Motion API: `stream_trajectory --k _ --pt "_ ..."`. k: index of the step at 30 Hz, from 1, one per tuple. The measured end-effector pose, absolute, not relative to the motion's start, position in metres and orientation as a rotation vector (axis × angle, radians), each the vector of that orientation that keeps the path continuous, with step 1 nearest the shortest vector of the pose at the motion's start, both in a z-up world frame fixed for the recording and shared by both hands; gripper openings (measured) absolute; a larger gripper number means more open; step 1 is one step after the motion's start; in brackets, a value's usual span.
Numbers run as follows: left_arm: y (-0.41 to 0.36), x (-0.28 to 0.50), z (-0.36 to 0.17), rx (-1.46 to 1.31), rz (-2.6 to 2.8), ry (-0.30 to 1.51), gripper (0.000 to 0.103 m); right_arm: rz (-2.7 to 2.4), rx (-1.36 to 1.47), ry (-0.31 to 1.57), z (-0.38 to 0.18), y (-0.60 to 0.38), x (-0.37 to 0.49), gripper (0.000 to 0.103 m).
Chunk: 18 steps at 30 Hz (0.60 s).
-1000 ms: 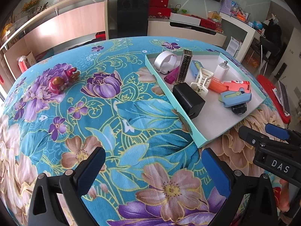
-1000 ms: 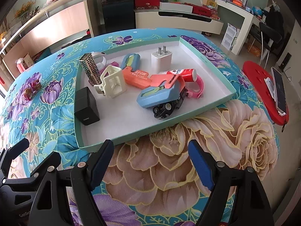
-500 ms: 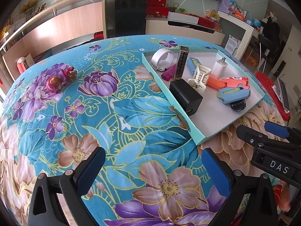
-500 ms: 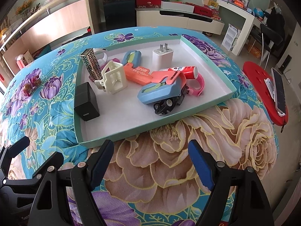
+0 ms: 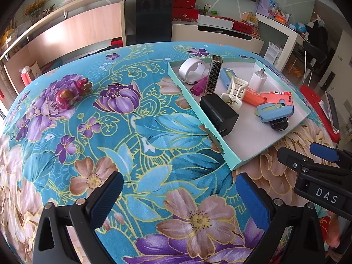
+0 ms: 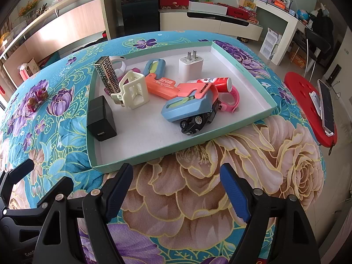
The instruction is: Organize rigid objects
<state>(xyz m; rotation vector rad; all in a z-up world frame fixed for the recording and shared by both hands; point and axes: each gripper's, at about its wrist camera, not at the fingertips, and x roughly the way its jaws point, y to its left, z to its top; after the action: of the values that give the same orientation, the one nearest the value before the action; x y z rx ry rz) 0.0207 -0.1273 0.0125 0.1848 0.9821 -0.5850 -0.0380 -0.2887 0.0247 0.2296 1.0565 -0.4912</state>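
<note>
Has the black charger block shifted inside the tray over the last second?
No. The black charger block sits by the tray's left wall, same spot next to the cream clip; only the camera view drifted.

The right gripper (image 5: 325, 171) carries a white "DAS" label on its black body, seen from the left wrist camera. In the right wrist view, the orange utility knife (image 6: 161, 83) reads "CARROT KNIFE", upside down; the other print is too blurred to read.

Bright, even daylight, soft shadows, sharp focus throughout; fisheye bending and dark vignetting at the edges.
</note>
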Motion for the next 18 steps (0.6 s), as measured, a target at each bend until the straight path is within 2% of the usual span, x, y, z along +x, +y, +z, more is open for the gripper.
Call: stream_trajectory --k 18 --pt "-0.1266 0.0209 0.0111 0.181 -0.580 0.984 0.103 -0.489 0.226 1.061 0.0233 -0.2872 -0.0365 0.082"
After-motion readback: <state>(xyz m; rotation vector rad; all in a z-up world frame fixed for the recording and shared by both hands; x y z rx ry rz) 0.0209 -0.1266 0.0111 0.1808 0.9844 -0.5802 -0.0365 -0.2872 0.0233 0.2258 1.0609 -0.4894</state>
